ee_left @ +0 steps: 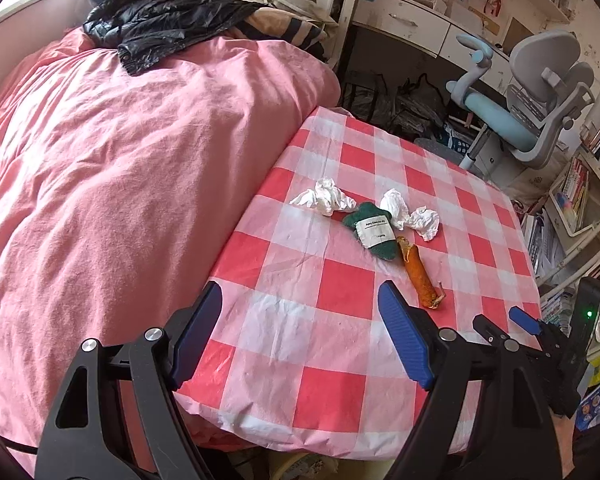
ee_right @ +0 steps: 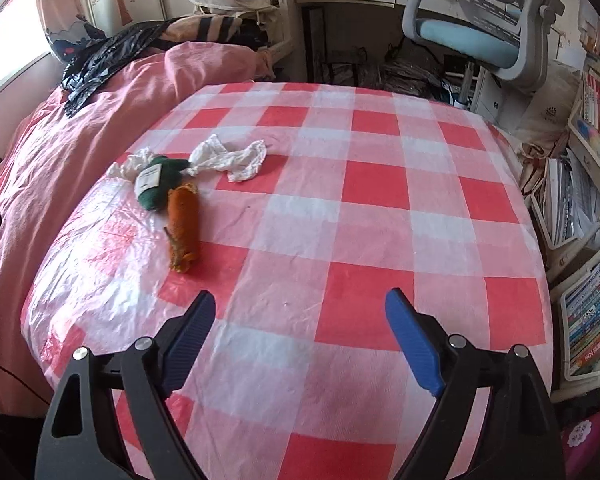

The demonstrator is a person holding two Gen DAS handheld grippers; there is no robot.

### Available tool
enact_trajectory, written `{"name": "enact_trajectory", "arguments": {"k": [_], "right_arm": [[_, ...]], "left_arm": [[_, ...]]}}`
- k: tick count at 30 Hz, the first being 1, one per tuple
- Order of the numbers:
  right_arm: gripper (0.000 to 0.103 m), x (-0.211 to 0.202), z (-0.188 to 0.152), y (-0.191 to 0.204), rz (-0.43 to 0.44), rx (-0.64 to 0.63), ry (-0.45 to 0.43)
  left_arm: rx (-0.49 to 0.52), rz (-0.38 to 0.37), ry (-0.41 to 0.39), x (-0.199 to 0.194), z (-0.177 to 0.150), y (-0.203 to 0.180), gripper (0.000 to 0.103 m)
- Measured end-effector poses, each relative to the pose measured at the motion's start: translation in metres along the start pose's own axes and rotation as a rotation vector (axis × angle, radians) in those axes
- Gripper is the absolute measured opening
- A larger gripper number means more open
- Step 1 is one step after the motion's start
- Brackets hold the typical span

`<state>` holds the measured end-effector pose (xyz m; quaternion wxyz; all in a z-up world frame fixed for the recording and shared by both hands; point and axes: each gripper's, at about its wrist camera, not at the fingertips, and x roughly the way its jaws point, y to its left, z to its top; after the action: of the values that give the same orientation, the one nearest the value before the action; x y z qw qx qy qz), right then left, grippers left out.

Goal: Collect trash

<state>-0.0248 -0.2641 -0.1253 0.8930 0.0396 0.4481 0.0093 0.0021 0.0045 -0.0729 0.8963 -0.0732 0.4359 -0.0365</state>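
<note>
On the red-and-white checked table (ee_left: 332,344) lie two crumpled white tissues (ee_left: 324,198) (ee_left: 410,216), a green wrapper with a white label (ee_left: 374,232) and an orange wrapper (ee_left: 420,276). My left gripper (ee_left: 300,300) hangs open over the table's near left edge, short of the trash, with nothing between its fingers. The right gripper shows at the right edge of this view (ee_left: 500,318). In the right wrist view the tissue (ee_right: 232,158), green wrapper (ee_right: 156,182) and orange wrapper (ee_right: 184,228) lie far left on the table (ee_right: 360,240). My right gripper (ee_right: 300,304) stands open and empty, nearer than them.
A bed with a pink duvet (ee_left: 120,184) adjoins the table's left side, a black plastic bag (ee_left: 164,24) lying on it. Behind the table stand a desk (ee_left: 404,20) and a blue-grey chair (ee_left: 532,108). Bookshelves (ee_right: 588,240) line the right.
</note>
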Motion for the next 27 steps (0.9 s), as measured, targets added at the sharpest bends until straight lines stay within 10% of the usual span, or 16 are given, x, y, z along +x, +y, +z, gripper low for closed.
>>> {"name": "enact_trajectory", "arguments": {"k": [27], "right_arm": [[0.096,0.059,0.050,-0.013,-0.062,-0.010,0.039]], "left_arm": [[-0.015,-0.041,0.014,0.011,0.016,-0.024,0.091]]}}
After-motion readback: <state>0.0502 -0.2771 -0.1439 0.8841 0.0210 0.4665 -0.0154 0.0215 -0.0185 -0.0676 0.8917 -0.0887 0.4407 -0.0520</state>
